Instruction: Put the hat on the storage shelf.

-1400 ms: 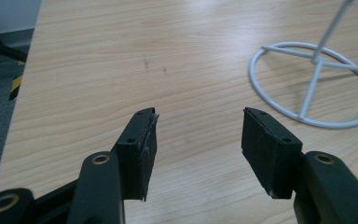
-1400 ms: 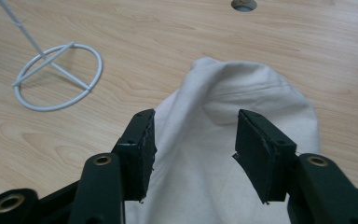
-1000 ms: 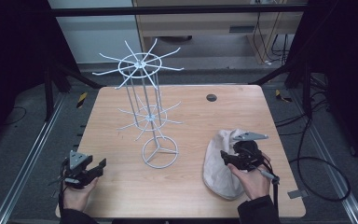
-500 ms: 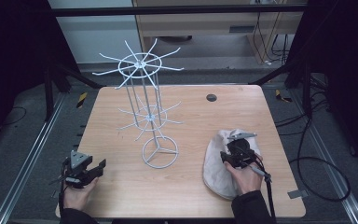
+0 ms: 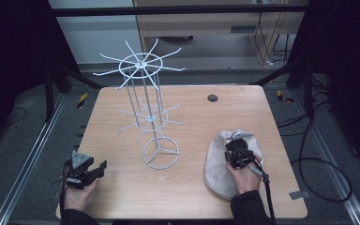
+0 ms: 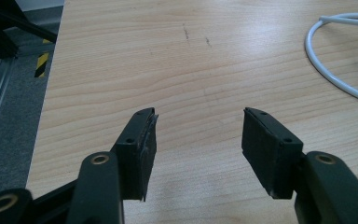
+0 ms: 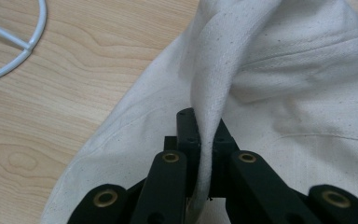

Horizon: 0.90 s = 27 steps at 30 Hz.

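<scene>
Cloth bag [image 5: 220, 164]: laid on the table [image 5: 122, 197] at its right, near the wire rack [image 5: 152, 117]
Right gripper [image 7: 204, 154]: jaws just closed; a fold of the bag is pinched between them
Left gripper [image 6: 198, 140]: held over bare wood; jaws apart

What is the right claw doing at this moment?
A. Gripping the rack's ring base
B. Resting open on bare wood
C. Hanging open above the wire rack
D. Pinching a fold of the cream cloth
D: in the right gripper view the right claw has its jaws closed on a raised fold of the cloth, and the high view shows it over the cloth, apart from the rack.
</scene>
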Available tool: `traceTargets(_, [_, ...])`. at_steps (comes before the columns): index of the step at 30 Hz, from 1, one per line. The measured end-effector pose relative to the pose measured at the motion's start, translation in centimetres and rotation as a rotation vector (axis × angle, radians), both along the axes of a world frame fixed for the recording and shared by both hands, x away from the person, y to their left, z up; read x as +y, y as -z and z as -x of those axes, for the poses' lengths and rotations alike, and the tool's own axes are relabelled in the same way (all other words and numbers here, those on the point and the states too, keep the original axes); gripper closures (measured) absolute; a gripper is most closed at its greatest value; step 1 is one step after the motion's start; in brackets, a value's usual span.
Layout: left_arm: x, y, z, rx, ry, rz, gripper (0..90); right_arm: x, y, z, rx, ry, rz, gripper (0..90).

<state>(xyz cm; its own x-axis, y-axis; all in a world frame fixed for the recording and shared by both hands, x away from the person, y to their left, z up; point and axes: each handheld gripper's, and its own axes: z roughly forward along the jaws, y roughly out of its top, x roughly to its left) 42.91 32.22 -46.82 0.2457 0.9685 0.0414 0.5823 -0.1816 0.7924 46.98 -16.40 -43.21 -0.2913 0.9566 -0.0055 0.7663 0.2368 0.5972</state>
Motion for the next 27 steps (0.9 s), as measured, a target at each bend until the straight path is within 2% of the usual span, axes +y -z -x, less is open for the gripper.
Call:
traceTargets(4, [0.1, 0.0, 0.0, -0.001, -0.002, 0.002, 45.1, -0.2, -0.6, 0.4, -0.021, -0.009, 0.006, 87.9])
traceTargets(7, [0.2, -0.1, 0.0, -0.001, -0.004, 0.004, 45.2, -0.7, -1.5, 1.1, -0.07, -0.032, -0.004, 88.1])
traceTargets(8, [0.2, -0.1, 0.0, -0.001, -0.004, 0.004, 45.2, -0.7, -1.5, 1.1, -0.07, -0.032, -0.004, 88.1])
traceTargets(11, [0.2, -0.1, 0.0, -0.004, -0.005, 0.005, 45.2, -1.6, -2.4, 1.8, -0.133, -0.066, -0.032, 88.1])
traceTargets(12, [0.2, -0.1, 0.0, -0.004, -0.005, 0.005, 45.3, -1.6, -2.4, 1.8, -0.133, -0.066, -0.032, 88.1])
traceTargets(13, [0.2, -0.1, 0.0, -0.005, -0.006, 0.006, 45.3, -2.0, -2.8, 2.2, -0.166, -0.082, -0.046, 88.2])
traceTargets(15, [0.2, -0.1, 0.0, -0.005, -0.007, 0.007, 45.4, -2.5, -3.1, 2.7, -0.199, -0.094, -0.067, 88.2])
traceTargets(16, [0.2, -0.1, 0.0, -0.005, -0.007, 0.007, 45.4, -2.5, -3.1, 2.7, -0.199, -0.094, -0.067, 88.2])
traceTargets(17, [0.2, -0.1, 0.1, -0.007, -0.008, 0.008, 45.4, -3.0, -3.3, 3.1, -0.241, -0.116, -0.083, 88.2])
traceTargets(21, [0.2, -0.1, 0.1, -0.01, -0.009, 0.017, 45.5, -3.8, -3.8, 3.9, -0.331, -0.158, -0.107, 88.2])
traceTargets(22, [0.2, -0.1, 0.1, -0.01, -0.009, 0.017, 45.5, -3.8, -3.8, 3.9, -0.331, -0.158, -0.107, 88.2])
traceTargets(23, [0.2, -0.2, 0.1, -0.009, -0.009, 0.017, 45.5, -4.1, -4.1, 4.2, -0.36, -0.171, -0.114, 88.3])
traceTargets(24, [0.2, -0.2, 0.1, -0.009, -0.01, 0.017, 45.5, -4.1, -4.1, 4.2, -0.36, -0.171, -0.114, 88.3])
traceTargets(25, [0.2, -0.1, 0.1, -0.009, -0.01, 0.019, 45.5, -4.3, -4.4, 4.4, -0.389, -0.182, -0.126, 88.3])
traceTargets(26, [0.2, -0.1, 0.1, -0.009, -0.01, 0.019, 45.5, -4.3, -4.4, 4.4, -0.389, -0.182, -0.126, 88.3])
traceTargets(27, [0.2, -0.1, 0.1, -0.009, -0.01, 0.017, 45.5, -4.5, -4.9, 4.7, -0.421, -0.197, -0.128, 88.3])
